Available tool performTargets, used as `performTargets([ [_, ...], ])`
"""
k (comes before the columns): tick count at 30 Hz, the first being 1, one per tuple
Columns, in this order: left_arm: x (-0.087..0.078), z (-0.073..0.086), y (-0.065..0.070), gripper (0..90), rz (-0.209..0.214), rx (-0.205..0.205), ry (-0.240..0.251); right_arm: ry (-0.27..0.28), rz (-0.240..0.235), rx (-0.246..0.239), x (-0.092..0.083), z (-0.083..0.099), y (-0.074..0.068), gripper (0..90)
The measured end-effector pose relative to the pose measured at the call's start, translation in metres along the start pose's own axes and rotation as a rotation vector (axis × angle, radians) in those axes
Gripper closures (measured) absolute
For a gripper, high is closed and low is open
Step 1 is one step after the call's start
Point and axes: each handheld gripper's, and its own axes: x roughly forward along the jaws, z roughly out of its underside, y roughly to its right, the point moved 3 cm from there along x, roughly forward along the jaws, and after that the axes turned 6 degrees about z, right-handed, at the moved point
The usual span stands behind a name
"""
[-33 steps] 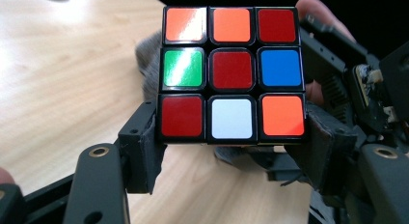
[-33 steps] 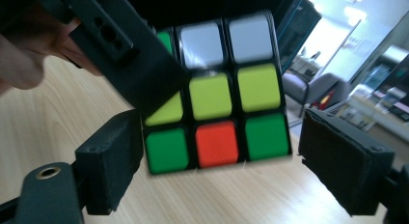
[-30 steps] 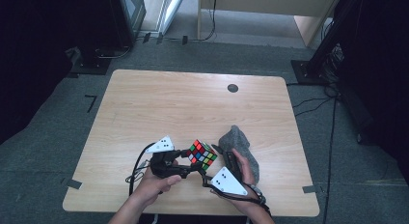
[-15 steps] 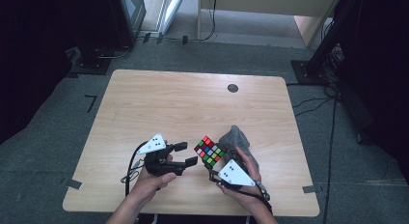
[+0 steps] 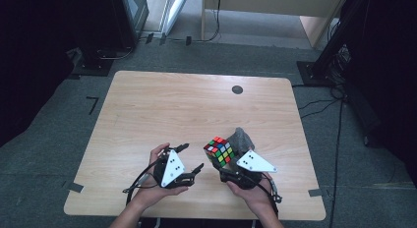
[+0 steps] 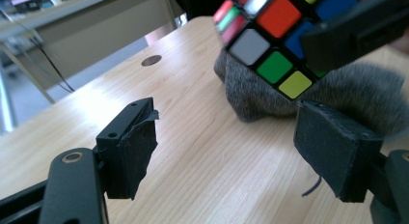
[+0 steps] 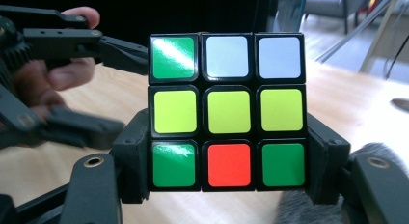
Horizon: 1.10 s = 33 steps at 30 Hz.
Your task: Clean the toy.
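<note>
One puzzle cube [image 5: 220,150] is clamped between the jaws of the right hand-held gripper [image 5: 229,170], raised above the tabletop [image 5: 162,107] just in front of one grey furry cloth [image 5: 241,138]. The left hand-held gripper [image 5: 190,160], just beside it, has just been opening and holds nothing.

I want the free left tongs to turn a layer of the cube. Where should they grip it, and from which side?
Probably the top layer of the cube, coming in from the left tongs' own side. The right tongs clamp the bottom layer by its two side faces, so the upper rows stand free. The left tongs' jaws, which have just been opening, stand apart with nothing between them. A grey furry thing lies behind.
</note>
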Motion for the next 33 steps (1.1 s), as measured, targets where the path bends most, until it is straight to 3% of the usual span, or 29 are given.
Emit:
performTargets([
  [3, 0.004, 0.001, 0.01, 22.6, -0.012, 0.084, -0.026, -0.024, -0.021, 0.031, 0.002, -0.002, -0.008, 34.1],
  [6, 0.006, 0.0, 0.018, 21.7, -0.026, 0.134, -0.021, -0.053, -0.046, 0.053, 0.004, -0.003, -0.017, 34.1],
  [12, 0.008, 0.0, 0.024, 20.9, -0.064, 0.192, -0.014, -0.114, -0.083, 0.093, 0.008, -0.001, -0.027, 34.1],
  [17, 0.006, 0.001, 0.026, 28.3, -0.07, 0.229, 0.009, -0.151, -0.146, 0.173, 0.01, -0.001, -0.029, 34.1],
  [22, 0.003, 0.001, 0.027, 31.6, -0.052, 0.234, 0.029, -0.186, -0.232, 0.331, 0.01, -0.001, -0.02, 34.0],
  [24, 0.003, 0.001, 0.027, 32.6, -0.041, 0.23, 0.031, -0.195, -0.257, 0.371, 0.011, 0.0, -0.016, 33.7],
  [26, 0.002, 0.002, 0.025, 33.8, -0.018, 0.2, 0.045, -0.19, -0.267, 0.381, 0.011, 0.0, -0.013, 32.1],
  [33, 0.001, 0.001, 0.02, 34.1, 0.023, 0.128, 0.057, -0.113, -0.259, 0.304, 0.009, -0.003, -0.008, 22.1],
])
